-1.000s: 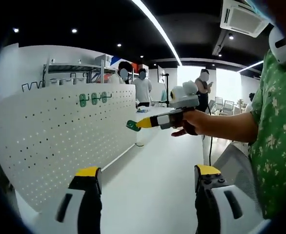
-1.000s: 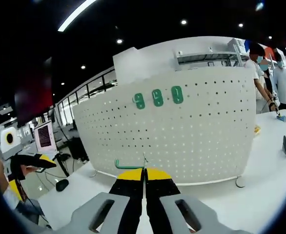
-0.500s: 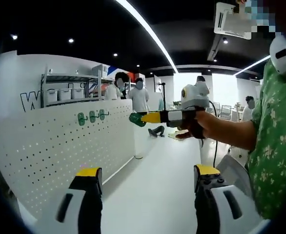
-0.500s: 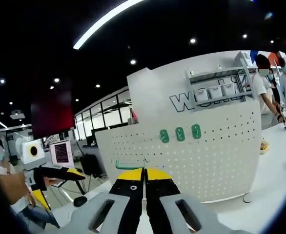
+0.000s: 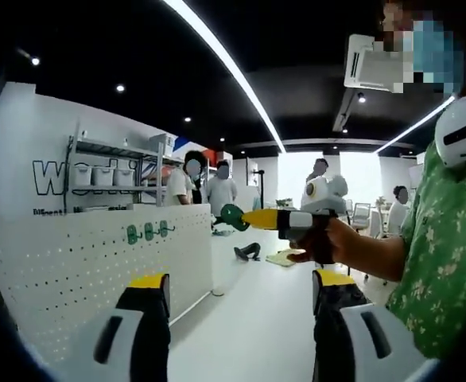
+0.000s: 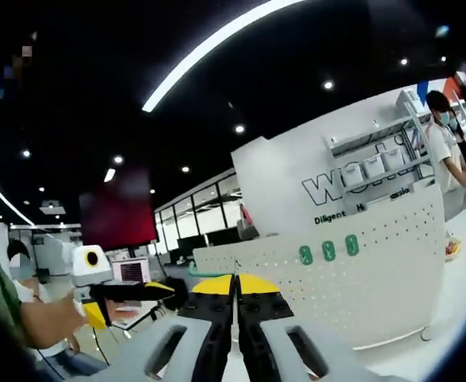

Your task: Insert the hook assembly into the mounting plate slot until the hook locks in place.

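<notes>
Long light strips [image 5: 217, 60] are running across a black ceiling [image 6: 98, 72], with small spotlights [image 5: 119, 88] glowing around them. An air-conditioning unit [image 5: 364, 64] is sitting in the ceiling. A white wall [image 5: 26, 151] bearing dark lettering [image 6: 328, 189] is standing at the back, with a metal shelf [image 5: 106, 163] of white bins [image 5: 102, 176] against it. Windows [image 6: 193, 231] are lining the far side, daylight glowing through another window [image 5: 297, 171]. A few people [image 5: 217, 191] are standing in the distance. A dark red screen [image 6: 128, 215] is hanging from the ceiling. The white table [image 5: 257, 318] is stretching away.
</notes>
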Motion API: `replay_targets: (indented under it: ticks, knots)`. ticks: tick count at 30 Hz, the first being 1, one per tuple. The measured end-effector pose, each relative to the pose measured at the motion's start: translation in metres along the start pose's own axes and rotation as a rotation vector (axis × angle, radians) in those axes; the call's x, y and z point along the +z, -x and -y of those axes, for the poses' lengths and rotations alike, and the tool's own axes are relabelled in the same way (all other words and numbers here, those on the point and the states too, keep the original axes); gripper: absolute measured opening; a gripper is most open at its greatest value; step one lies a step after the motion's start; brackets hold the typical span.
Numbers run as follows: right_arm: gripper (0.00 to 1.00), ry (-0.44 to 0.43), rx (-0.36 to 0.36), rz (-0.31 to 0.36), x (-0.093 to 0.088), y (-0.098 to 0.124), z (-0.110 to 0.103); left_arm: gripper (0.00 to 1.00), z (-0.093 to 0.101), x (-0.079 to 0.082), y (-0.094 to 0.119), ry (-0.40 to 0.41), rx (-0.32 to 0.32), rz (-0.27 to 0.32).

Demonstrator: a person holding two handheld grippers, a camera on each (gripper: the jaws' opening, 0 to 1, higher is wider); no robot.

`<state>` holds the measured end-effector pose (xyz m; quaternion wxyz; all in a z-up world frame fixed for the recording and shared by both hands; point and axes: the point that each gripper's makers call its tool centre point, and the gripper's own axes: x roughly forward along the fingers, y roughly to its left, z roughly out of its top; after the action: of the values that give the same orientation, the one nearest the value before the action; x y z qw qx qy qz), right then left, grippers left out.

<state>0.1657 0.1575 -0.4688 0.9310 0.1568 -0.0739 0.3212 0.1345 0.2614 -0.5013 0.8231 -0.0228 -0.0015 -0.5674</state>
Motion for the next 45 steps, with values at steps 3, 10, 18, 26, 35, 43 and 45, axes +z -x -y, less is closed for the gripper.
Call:
replay_targets:
  ticks: [3, 10, 18, 26, 35, 43, 45]
  knots:
    - [0.00, -0.072, 0.045, 0.038, 0.006, 0.001, -0.007, 0.70, 0.008, 0.017, 0.001, 0.035, -0.056, 0.063]
    - [0.00, -0.217, 0.132, 0.120, 0.022, 0.005, -0.015, 0.66, 0.014, 0.048, 0.001, 0.087, -0.120, 0.160]
    - [0.00, -0.270, 0.242, 0.189, 0.041, 0.010, -0.039, 0.64, 0.026, 0.063, -0.008, 0.118, -0.200, 0.180]
    - [0.00, -0.295, 0.351, 0.216, 0.054, 0.013, -0.062, 0.59, 0.032, 0.079, -0.006, 0.152, -0.251, 0.224]
    - [0.00, -0.302, 0.399, 0.221, 0.057, 0.013, -0.076, 0.43, 0.038, 0.098, -0.006, 0.169, -0.297, 0.256]
    - [0.00, -0.287, 0.435, 0.214, 0.058, 0.014, -0.088, 0.31, 0.051, 0.101, -0.013, 0.174, -0.358, 0.238]
    - [0.00, -0.276, 0.450, 0.208, 0.057, 0.015, -0.093, 0.31, 0.052, 0.102, -0.014, 0.181, -0.364, 0.238]
